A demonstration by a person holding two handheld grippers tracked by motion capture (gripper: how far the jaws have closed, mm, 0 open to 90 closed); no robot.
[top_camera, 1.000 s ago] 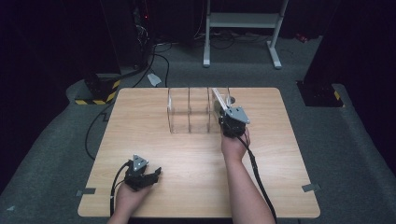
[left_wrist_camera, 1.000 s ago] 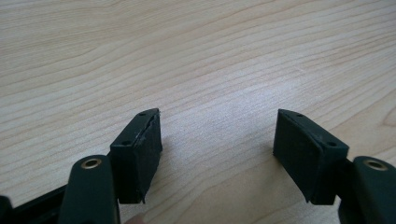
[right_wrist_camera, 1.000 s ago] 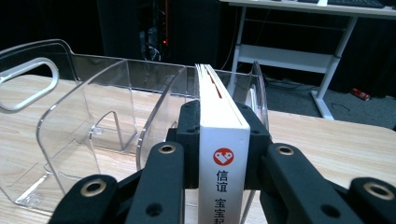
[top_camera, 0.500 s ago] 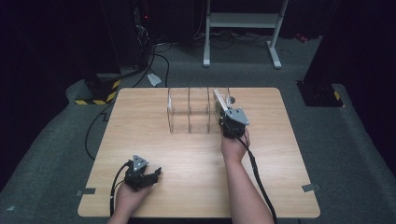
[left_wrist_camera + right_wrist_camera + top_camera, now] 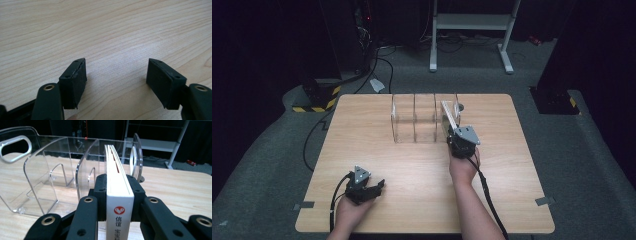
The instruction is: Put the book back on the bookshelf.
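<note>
Book (image 5: 119, 195) is upright, clenched by the right gripper (image 5: 119, 200), its front end entering the rightmost slot of the clear rack (image 5: 414, 120) on the bench (image 5: 412, 190). Seating and releasing it seem left. Left gripper (image 5: 116, 80) rests released, apart.

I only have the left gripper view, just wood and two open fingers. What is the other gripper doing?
Observer: The right gripper is shut on a white book, spine toward its camera.
Operator: Where is that book headed?
Observer: It is at the rightmost slot of a clear acrylic rack.
Operator: Where am I relative to that?
Observer: Your left gripper sits on the table at the near left corner, apart from the rack.
</note>
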